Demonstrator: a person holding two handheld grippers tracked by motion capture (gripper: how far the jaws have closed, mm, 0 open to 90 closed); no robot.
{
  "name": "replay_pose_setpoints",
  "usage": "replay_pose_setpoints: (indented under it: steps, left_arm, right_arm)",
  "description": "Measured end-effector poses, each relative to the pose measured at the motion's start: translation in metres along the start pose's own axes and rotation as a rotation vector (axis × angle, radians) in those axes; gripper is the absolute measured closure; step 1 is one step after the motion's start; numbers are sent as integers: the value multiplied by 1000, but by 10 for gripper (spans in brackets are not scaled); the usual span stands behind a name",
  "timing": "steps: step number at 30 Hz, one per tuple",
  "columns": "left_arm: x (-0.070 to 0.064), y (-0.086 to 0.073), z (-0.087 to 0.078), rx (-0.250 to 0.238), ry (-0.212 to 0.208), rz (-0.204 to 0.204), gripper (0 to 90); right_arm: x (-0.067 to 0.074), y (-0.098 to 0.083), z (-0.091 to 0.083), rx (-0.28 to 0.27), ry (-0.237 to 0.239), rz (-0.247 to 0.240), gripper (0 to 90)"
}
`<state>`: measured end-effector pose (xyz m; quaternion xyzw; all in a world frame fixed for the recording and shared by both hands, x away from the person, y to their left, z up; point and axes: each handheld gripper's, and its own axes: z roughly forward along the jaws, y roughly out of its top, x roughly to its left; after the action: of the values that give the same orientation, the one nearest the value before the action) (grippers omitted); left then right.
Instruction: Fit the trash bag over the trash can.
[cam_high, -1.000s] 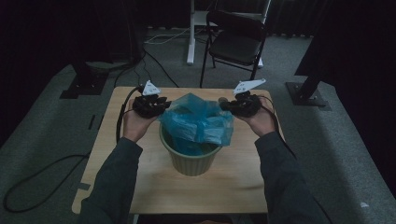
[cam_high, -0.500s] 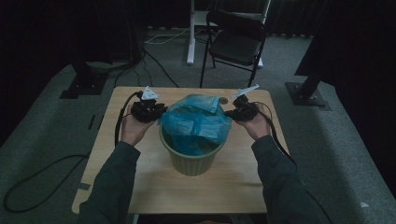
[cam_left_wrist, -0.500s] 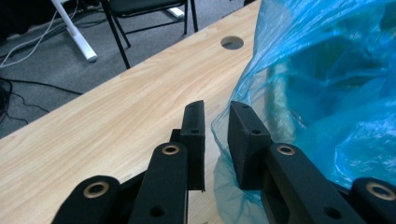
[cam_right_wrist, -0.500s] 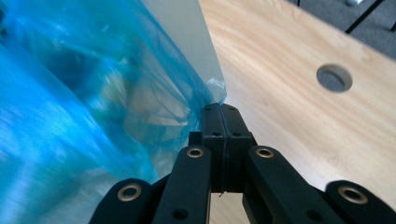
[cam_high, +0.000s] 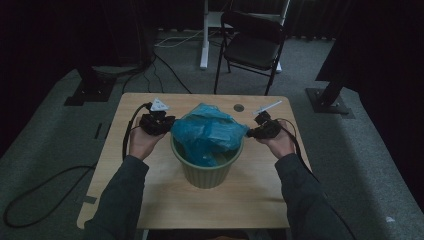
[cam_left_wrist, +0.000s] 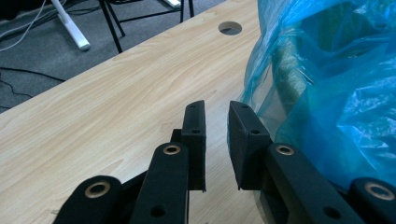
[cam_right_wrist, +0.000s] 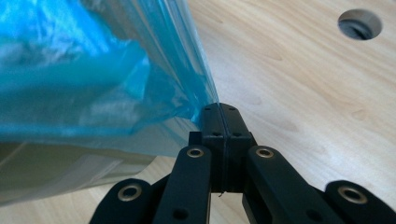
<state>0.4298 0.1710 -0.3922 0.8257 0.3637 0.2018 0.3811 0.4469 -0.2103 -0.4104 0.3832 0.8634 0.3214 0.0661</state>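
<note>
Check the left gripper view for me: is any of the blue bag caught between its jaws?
No: the left gripper has bare tabletop showing through the gap between its jaws, and the blue bag lies beside them, off to the right.

Bin (cam_high: 206, 170): on surface (cam_high: 165, 200), at its middle.
Bag (cam_high: 210, 132): in bin, bulging above rim.
Left gripper (cam_high: 167, 124): just left of bag, above surface; fingers (cam_left_wrist: 194, 135) beside bag's side, apart from it.
Right gripper (cam_high: 248, 133): just right of bag, at its edge; fingers (cam_right_wrist: 212, 123) against bag's corner.
Hole (cam_high: 238, 107): in surface, behind bin, toward right.
Chair (cam_high: 252, 47): on floor, beyond far edge of surface.
Cable (cam_high: 45, 187): on floor, left of surface.
</note>
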Motion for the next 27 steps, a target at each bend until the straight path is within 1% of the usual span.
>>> replay_pose_setpoints:
  steps: [5,9,12,15,17,19,20,22,23,24,25,27]
  left_arm:
    - [-1,1,1,-3,5,0,769]
    - [-3,6,1,-16,9,5,767]
    - [-4,9,2,-26,10,0,765]
    - [-4,9,3,-30,3,-6,768]
    - [-4,7,4,-18,6,-1,787]
    - [-3,4,6,-3,9,0,815]
    - [-3,3,8,6,6,-3,829]
    - [-1,-1,11,26,-16,-1,868]
    - [-2,-4,12,36,-14,11,886]
    - [-2,-5,13,42,-12,12,893]
    - [-1,-7,14,47,-15,8,894]
    - [0,-9,14,56,-7,4,895]
  right_arm:
    - [0,-3,3,15,6,6,900]
    - [-3,-6,6,24,-1,16,900]
    - [-4,-8,6,54,-10,20,900]
    - [-5,-9,4,56,-21,23,900]
    - [-6,-9,1,44,-26,24,900]
    - [-5,-8,-1,24,-21,13,900]
    - [-4,-7,-3,10,-22,6,900]
    - [0,-4,-5,-14,-17,-8,900]
    - [2,-2,-6,-24,-18,-13,900]
    - [4,-1,-7,-42,-11,-30,900]
    - [5,1,-7,-47,-8,-34,900]
    - [9,3,-6,-51,-4,-41,899]
